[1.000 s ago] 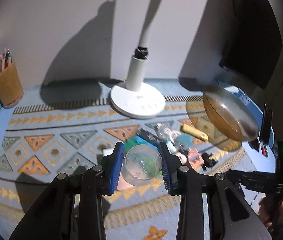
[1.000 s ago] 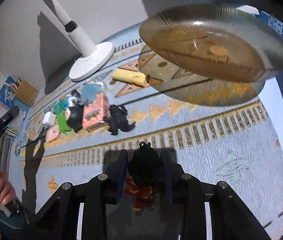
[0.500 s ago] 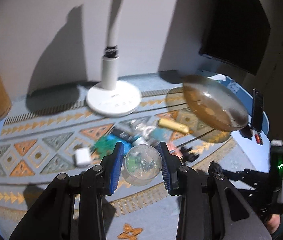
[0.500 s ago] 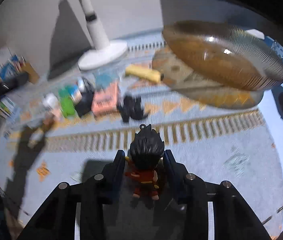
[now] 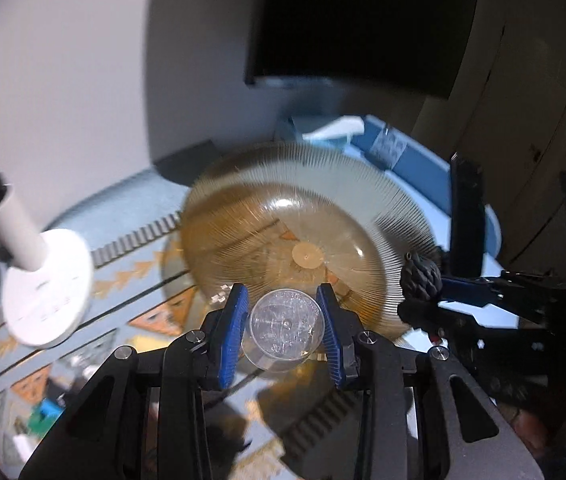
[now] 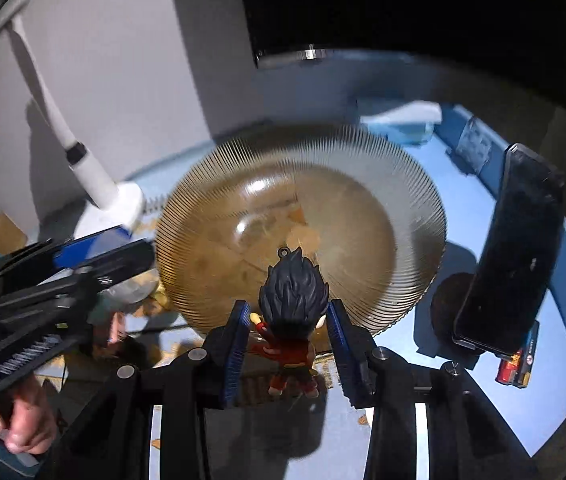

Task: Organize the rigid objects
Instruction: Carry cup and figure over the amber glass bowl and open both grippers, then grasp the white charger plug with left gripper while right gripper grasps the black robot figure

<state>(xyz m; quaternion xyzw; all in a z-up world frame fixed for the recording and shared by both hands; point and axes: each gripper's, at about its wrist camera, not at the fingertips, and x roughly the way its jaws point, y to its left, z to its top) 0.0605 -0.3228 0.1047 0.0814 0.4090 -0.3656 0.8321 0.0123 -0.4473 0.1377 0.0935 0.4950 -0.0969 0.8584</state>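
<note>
Nearest, at 6 o'clock: left gripper (image 5: 283,328) clamped on a clear round plastic capsule (image 5: 285,330); right gripper (image 6: 289,334) clamped on a small spiky-haired red-suited figurine (image 6: 293,312). Beyond, toward 12 o'clock: wide ribbed amber glass bowl (image 6: 363,248), apparently the drop-off. Farther, at 10 o'clock: white desk lamp (image 5: 43,284).

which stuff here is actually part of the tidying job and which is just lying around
In the job:
- clear capsule, gripped by the left tool
- spiky-haired figurine, gripped by the right tool
- amber ribbed bowl, in front of both

Lying about:
- white desk lamp
- black phone on a stand
- patterned mat
</note>
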